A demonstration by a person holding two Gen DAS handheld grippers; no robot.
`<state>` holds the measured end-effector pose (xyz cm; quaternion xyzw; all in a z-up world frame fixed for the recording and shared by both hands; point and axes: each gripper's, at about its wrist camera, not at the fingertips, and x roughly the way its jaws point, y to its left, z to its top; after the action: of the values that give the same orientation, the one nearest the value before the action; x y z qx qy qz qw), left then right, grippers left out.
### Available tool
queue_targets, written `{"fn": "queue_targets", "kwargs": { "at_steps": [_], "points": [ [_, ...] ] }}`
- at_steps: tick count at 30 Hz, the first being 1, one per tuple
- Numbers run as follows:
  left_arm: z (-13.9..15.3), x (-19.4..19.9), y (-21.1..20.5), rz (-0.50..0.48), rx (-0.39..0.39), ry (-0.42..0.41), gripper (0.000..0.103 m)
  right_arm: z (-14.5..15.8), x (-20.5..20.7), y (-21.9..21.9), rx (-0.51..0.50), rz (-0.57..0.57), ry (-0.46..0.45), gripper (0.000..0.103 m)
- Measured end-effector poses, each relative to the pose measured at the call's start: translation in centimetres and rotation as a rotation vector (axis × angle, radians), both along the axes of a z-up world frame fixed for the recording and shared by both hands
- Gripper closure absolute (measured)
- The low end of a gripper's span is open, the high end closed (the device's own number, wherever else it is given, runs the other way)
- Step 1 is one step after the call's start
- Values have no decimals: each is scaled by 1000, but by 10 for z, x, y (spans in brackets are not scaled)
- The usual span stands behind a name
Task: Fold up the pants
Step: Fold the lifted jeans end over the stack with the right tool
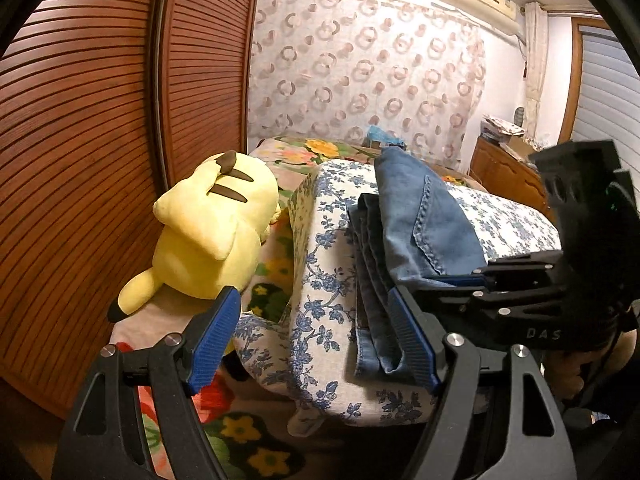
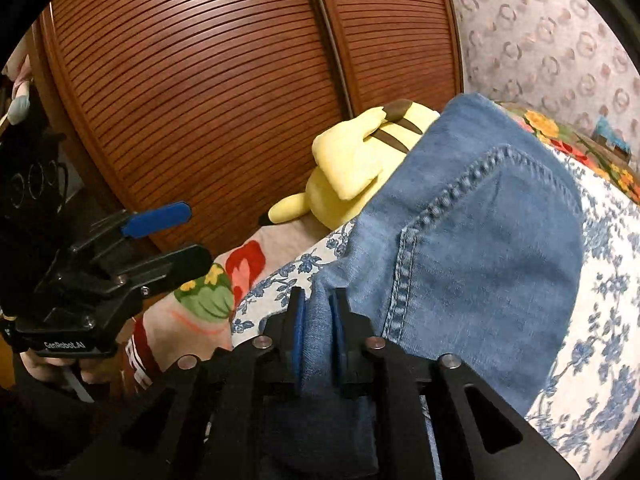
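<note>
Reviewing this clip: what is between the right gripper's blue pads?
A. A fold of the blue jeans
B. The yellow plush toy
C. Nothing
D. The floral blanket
A: in the right wrist view the right gripper has its pads closed on a fold of the jeans.

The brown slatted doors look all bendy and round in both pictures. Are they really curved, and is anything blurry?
Left wrist view: the slatted doors bow only because the fisheye lens bends straight lines near the edge, with black corners round the picture; the yellow plush toy looks fairly sharp. Right wrist view: same bending on the doors; the jeans close to the lens look slightly soft.
</note>
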<state>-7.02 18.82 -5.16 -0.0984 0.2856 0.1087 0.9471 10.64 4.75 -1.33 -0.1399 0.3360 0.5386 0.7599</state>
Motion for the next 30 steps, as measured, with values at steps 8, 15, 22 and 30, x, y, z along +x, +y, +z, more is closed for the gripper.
{"fn": "queue_targets", "kwargs": {
  "at_steps": [8, 15, 22, 30],
  "points": [
    [2, 4, -7, -16, -18, -3, 26, 49, -1, -5, 18, -26, -134, 59],
    [10, 16, -23, -87, -67, -22, 26, 59, 23, -34, 28, -130, -198, 44],
    [2, 36, -48, -152, -60, 15, 26, 45, 59, -32, -19, -228, -190, 43],
    [-31, 43, -44, -136, -101, 103, 26, 39, 88, -23, -40, -237, -121, 42]
  ]
}}
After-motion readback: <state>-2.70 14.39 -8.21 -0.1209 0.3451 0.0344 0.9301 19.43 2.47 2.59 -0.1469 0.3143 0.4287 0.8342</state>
